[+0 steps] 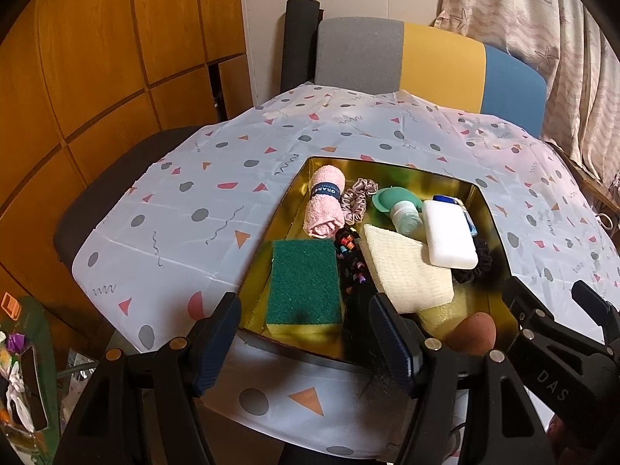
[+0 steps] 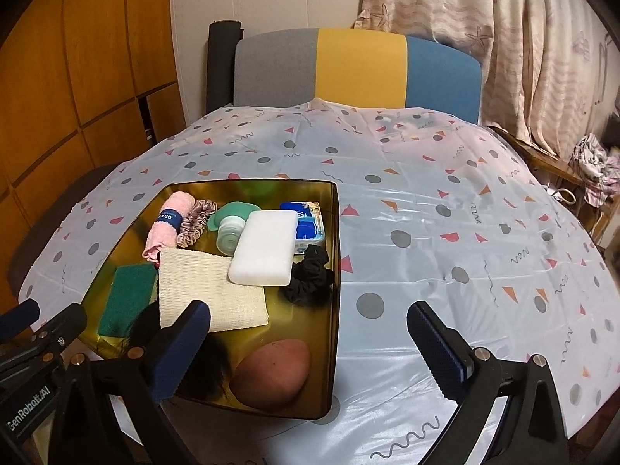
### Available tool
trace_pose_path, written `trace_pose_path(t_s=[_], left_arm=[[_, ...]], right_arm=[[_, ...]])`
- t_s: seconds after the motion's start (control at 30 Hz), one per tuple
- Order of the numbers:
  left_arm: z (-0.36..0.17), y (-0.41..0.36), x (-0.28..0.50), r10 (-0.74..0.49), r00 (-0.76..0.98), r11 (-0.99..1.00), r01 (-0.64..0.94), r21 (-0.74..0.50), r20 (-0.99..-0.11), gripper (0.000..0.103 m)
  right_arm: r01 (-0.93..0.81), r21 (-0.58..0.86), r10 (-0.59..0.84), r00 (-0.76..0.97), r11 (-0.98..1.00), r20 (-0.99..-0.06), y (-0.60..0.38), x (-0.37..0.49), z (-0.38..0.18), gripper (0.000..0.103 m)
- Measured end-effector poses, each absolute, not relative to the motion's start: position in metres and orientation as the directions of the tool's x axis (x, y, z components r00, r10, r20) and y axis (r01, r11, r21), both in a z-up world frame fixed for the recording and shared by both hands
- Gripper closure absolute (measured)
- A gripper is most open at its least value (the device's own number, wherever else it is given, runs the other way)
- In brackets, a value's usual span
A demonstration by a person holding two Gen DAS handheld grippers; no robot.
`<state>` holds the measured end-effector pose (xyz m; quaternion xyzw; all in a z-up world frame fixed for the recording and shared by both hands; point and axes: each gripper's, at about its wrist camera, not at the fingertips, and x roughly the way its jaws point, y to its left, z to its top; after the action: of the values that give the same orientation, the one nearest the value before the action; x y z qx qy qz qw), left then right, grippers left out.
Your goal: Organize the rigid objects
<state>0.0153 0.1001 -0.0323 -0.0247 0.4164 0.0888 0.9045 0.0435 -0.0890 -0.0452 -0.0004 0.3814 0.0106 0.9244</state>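
A gold tin tray [image 1: 500, 232] [image 2: 336, 232] on the table holds a white block [image 1: 449, 234] [image 2: 265, 248], a small clear bottle [image 1: 405, 217] [image 2: 228, 236], a green silicone piece [image 1: 381, 197] [image 2: 232, 211], a blue packet [image 2: 308, 226], a green sponge [image 1: 304, 283] [image 2: 126, 300], a cream cloth [image 1: 407, 271] [image 2: 209, 290], a pink towel roll [image 1: 323, 207] [image 2: 166, 224], scrunchies and a brown egg-shaped sponge [image 2: 273, 374]. My left gripper [image 1: 304, 343] is open over the tray's near edge. My right gripper [image 2: 310, 347] is open over the tray's near right corner.
The table wears a white patterned cloth [image 2: 445, 232]. A grey, yellow and blue chair back [image 2: 360, 69] stands behind it. Wooden cabinets [image 1: 97, 77] are on the left, curtains [image 2: 523, 38] on the right. A cluttered green item [image 1: 23, 368] sits low left.
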Motion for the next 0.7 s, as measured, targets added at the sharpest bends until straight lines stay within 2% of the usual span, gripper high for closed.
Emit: trace_pose_path(t_s=[0.7], left_arm=[[-0.0333, 0.1029, 0.0154, 0.122, 0.637, 0.984, -0.180, 0.008, -0.761, 0.033]], right_arm=[[-0.023, 0.019, 0.029, 0.705, 1.000, -0.708, -0.0879, 0.0442, -0.0465, 0.001]])
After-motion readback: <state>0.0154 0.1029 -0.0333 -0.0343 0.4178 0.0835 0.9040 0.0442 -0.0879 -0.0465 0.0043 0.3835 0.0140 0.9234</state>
